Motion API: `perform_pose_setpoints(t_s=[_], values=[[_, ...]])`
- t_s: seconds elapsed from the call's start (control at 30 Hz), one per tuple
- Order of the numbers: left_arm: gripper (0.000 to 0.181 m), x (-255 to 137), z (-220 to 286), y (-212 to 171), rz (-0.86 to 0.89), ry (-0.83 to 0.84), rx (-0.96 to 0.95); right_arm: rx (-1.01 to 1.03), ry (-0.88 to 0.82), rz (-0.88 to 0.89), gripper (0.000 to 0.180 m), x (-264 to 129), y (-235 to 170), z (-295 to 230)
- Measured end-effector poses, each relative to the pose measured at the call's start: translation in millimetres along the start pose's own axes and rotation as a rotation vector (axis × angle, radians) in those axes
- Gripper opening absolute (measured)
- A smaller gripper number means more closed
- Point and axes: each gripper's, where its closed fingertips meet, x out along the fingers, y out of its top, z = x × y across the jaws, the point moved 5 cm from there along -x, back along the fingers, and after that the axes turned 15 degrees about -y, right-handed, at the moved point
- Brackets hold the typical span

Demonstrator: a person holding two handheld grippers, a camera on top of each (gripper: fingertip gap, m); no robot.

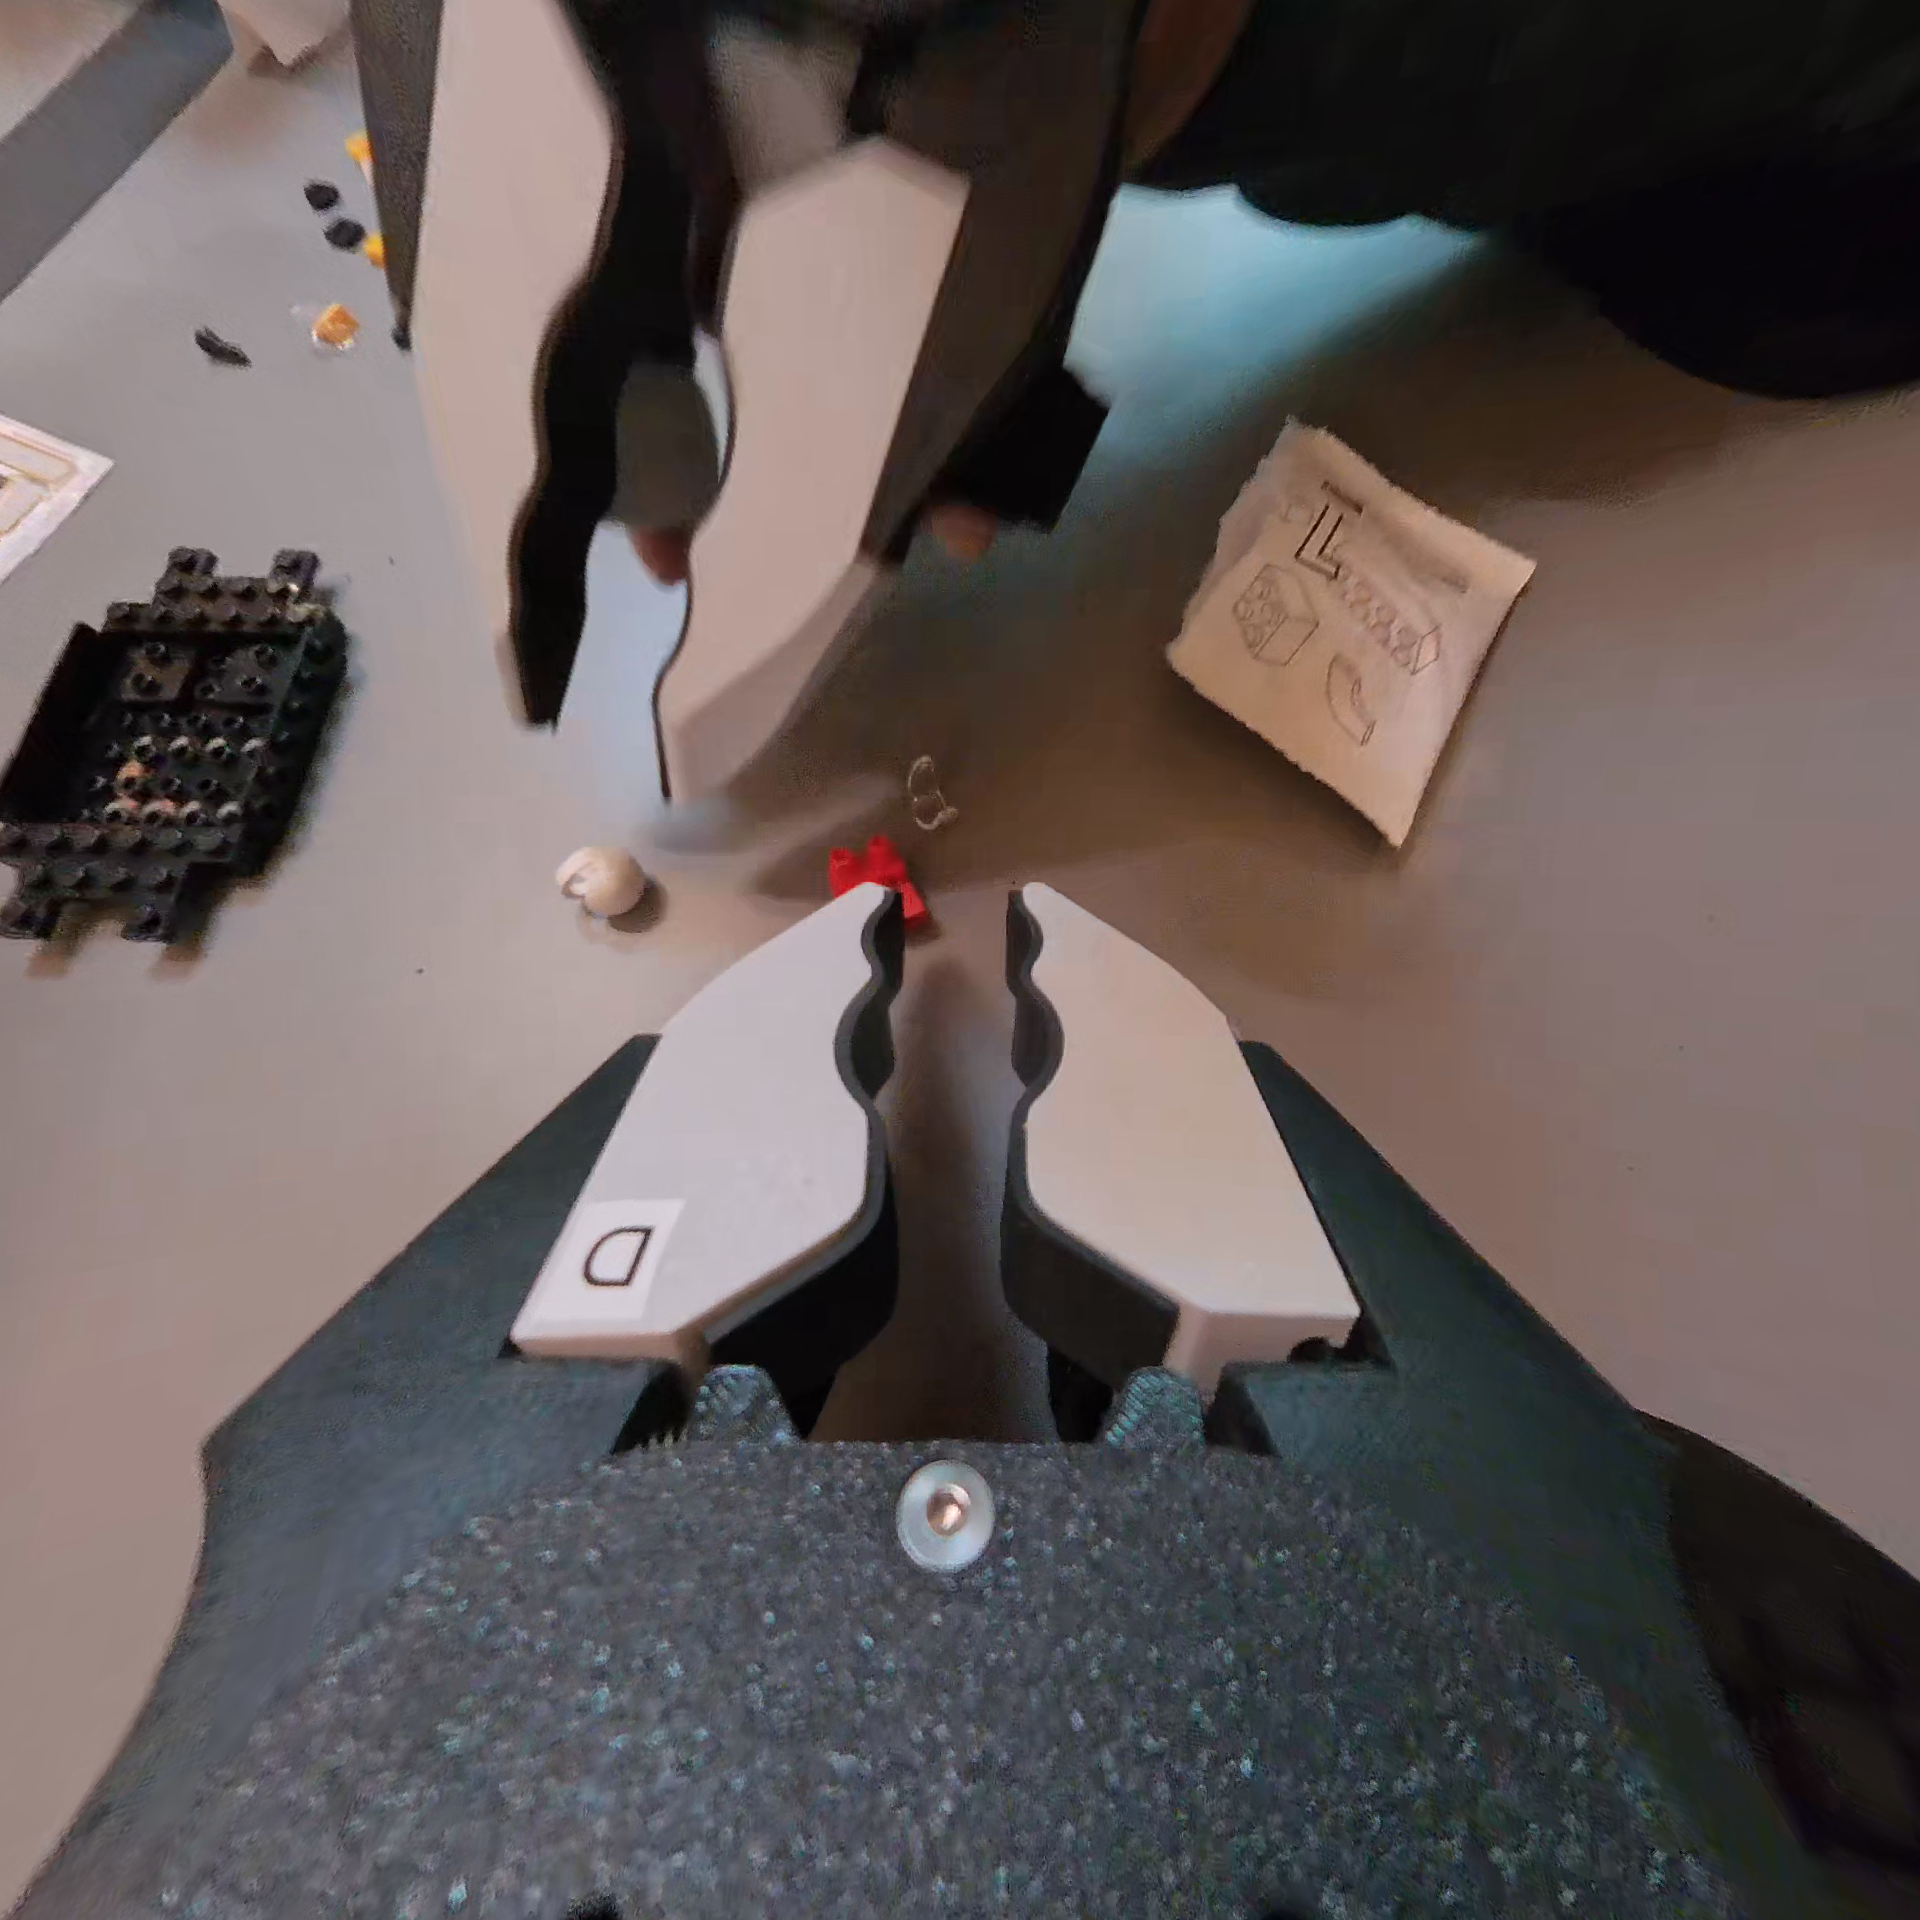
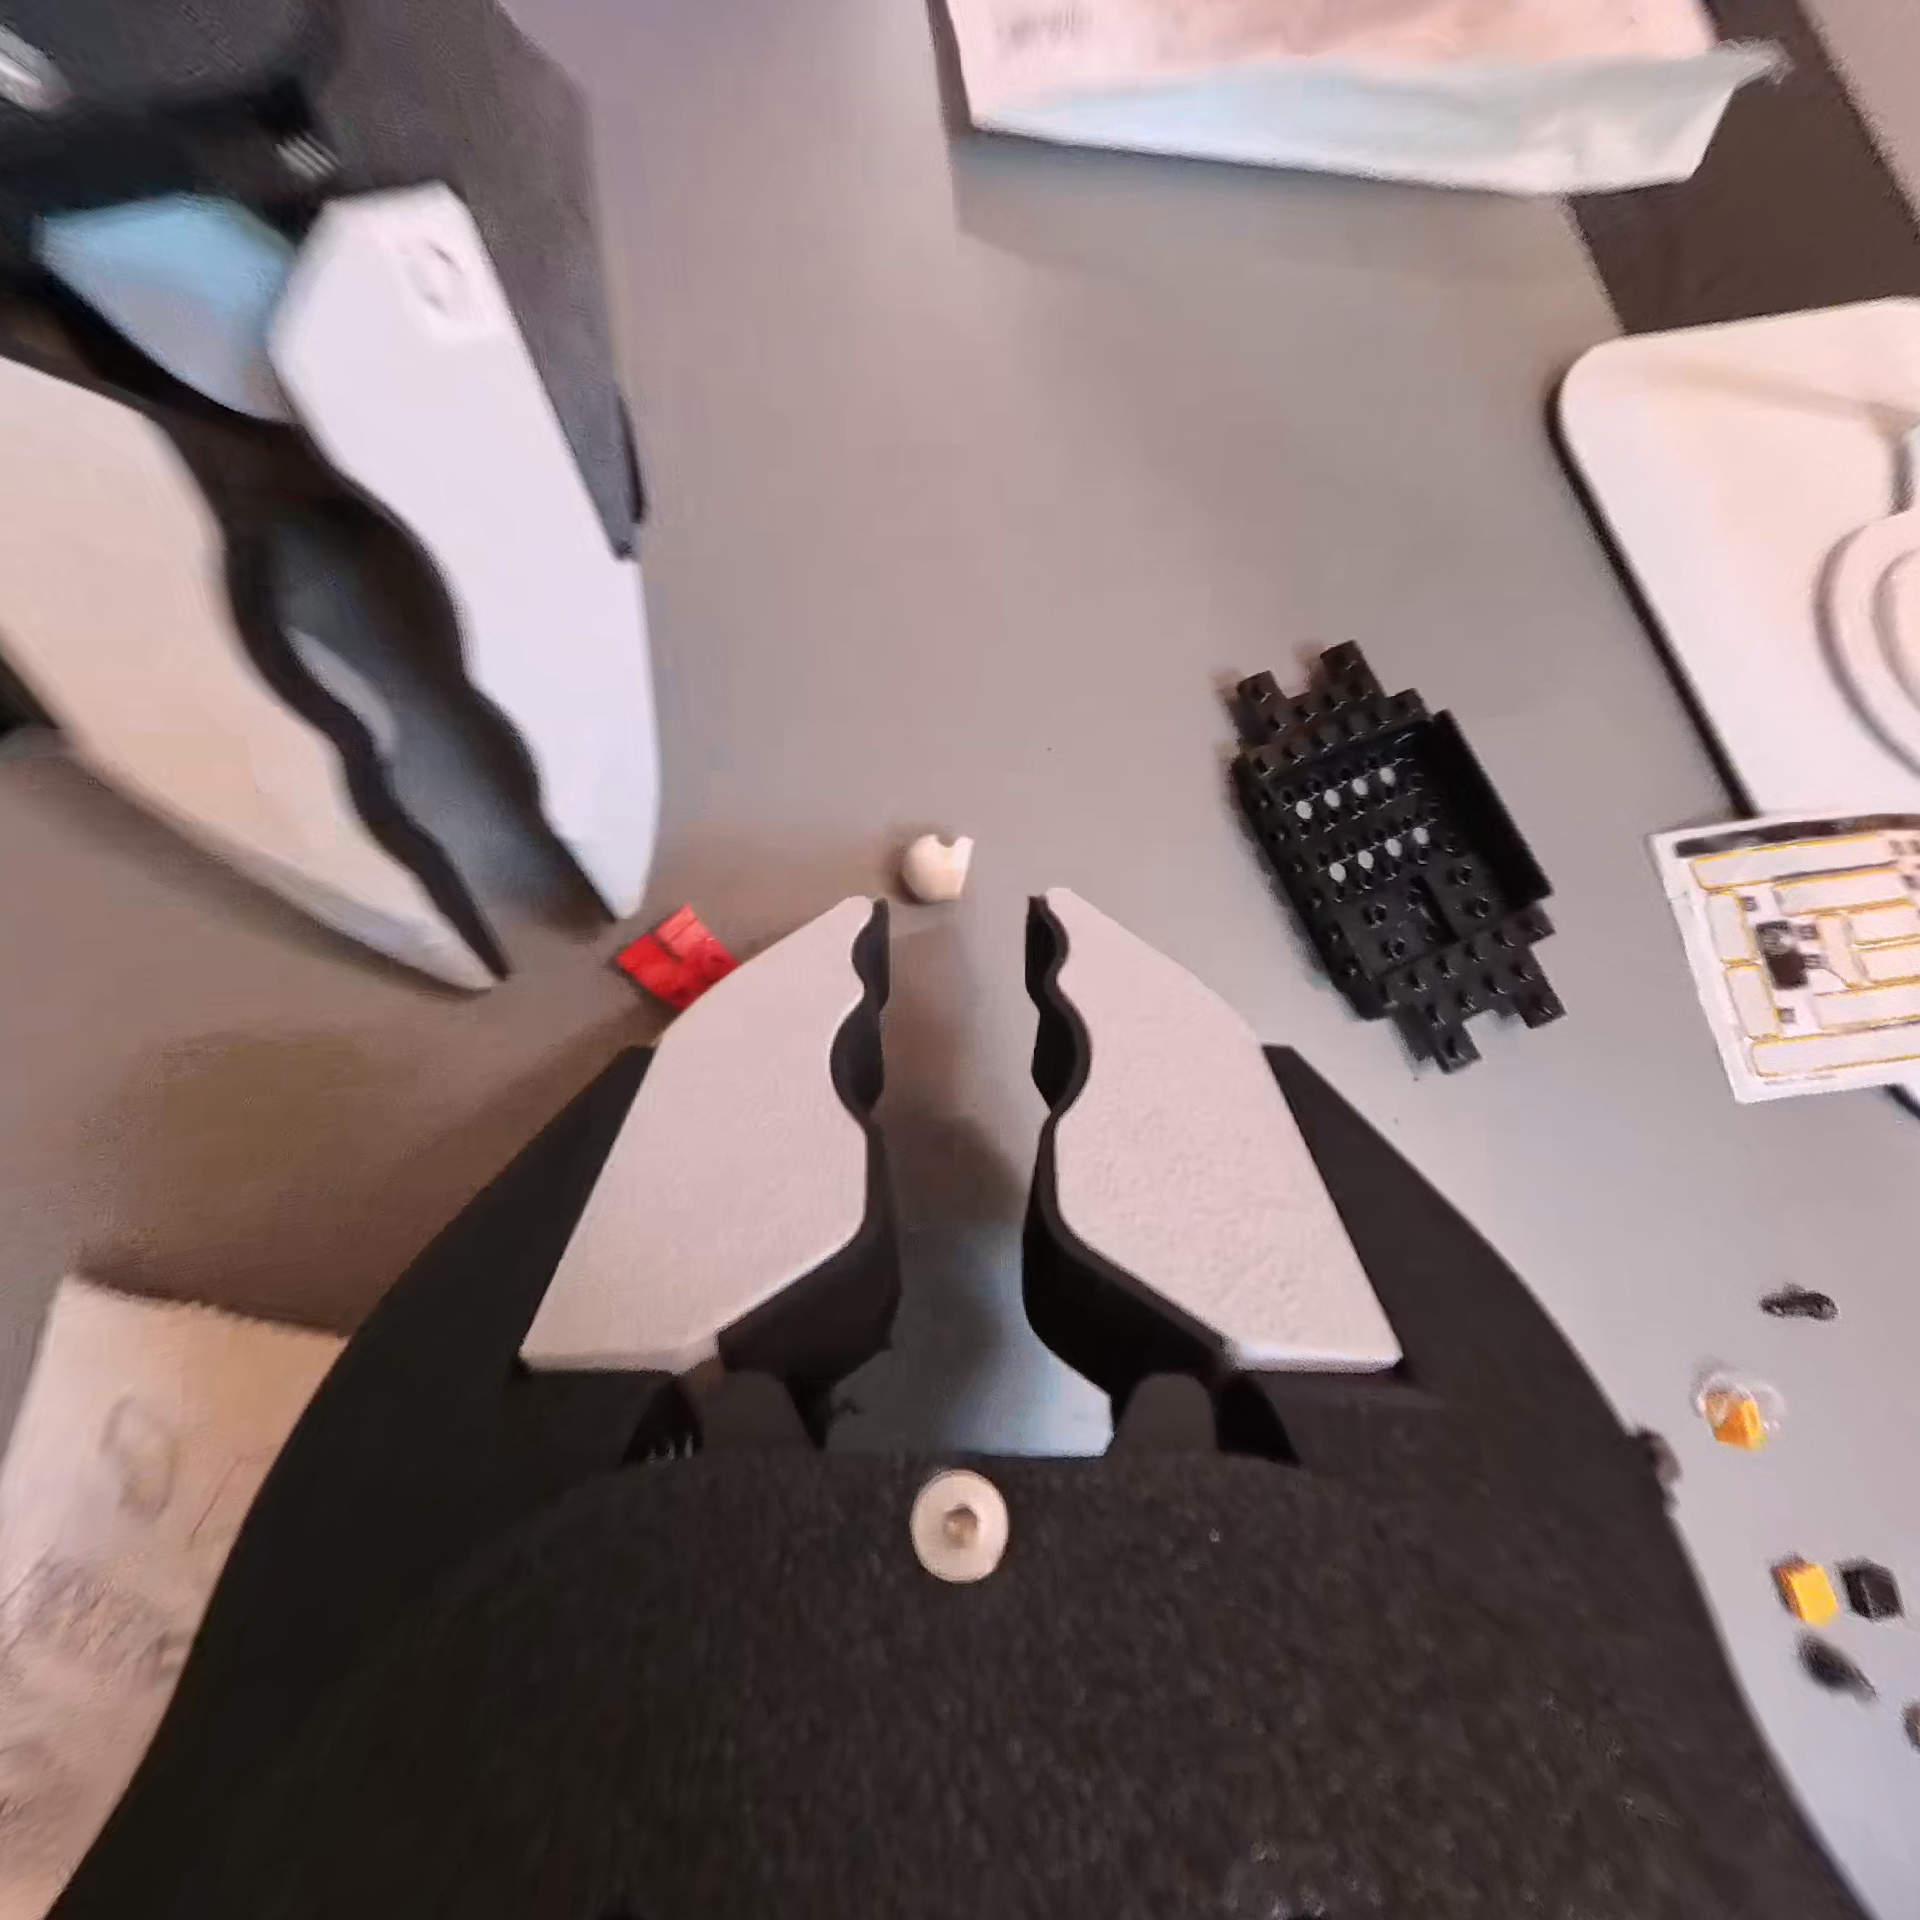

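Red brick [image 1: 878, 878]: lain on the grey table [image 1: 1351, 1039], mid-frame, at the left gripper [image 1: 954, 902] tip.
Left gripper: fingers parted, nothing held.
Right gripper [image 2: 956, 909]: fingers parted, empty; white rounded piece [image 2: 933, 864] just beyond.
Black studded base [image 2: 1392, 852]: right of centre.
Printed paper square [image 1: 1351, 623]: upper right.

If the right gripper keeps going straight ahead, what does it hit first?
Probably the small white piece, lying just beyond the open right gripper, slightly left of centre. Depth is unclear.
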Motion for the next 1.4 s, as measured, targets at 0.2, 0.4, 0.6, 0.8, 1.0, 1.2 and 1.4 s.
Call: perform_pose_setpoints(t_s=[0.2, 0.4, 0.6, 0.8, 1.0, 1.2, 1.4], values=[[0.015, -16.3, -6.3, 2.2, 0.060, 0.082, -0.004, 0.014, 0.136, -0.094, 0.015, 16.0, 3.9, -13.1], [0.013, -14.2, -11.8, 1.9, 0.093, 0.099, -0.020, -0.017, 0.163, -0.090, 0.023, -21.6, -6.5, -22.4], [0.015, -8.8, -13.1, -0.9, 0.046, 0.112, -0.007, 0.107, 0.060, 0.017, 0.027, -58.9, -4.8, -23.0], [0.000, -34.1, 4.0, 20.5, 0.115, 0.252, 0.093, 0.303, -0.210, 0.214, 0.027, -117.7, 0.6, -44.6], [0.000, -82.6, 109.2, 42.2, 0.408, 0.479, 0.022, 0.487, -0.459, 0.269, 0.018, -181.5, -16.9, -118.2], [0.000, -86.2, 222.5, 8.3, 0.536, 0.659, -0.119, 0.558, -0.585, 0.247, 0.000, -236.6, -34.5, -215.3], [0.000, -83.1, 321.1, 0.8, 0.504, 0.633, -0.088, 0.619, -0.649, 0.321, 0.000, -284.2, -42.4, -297.0]])
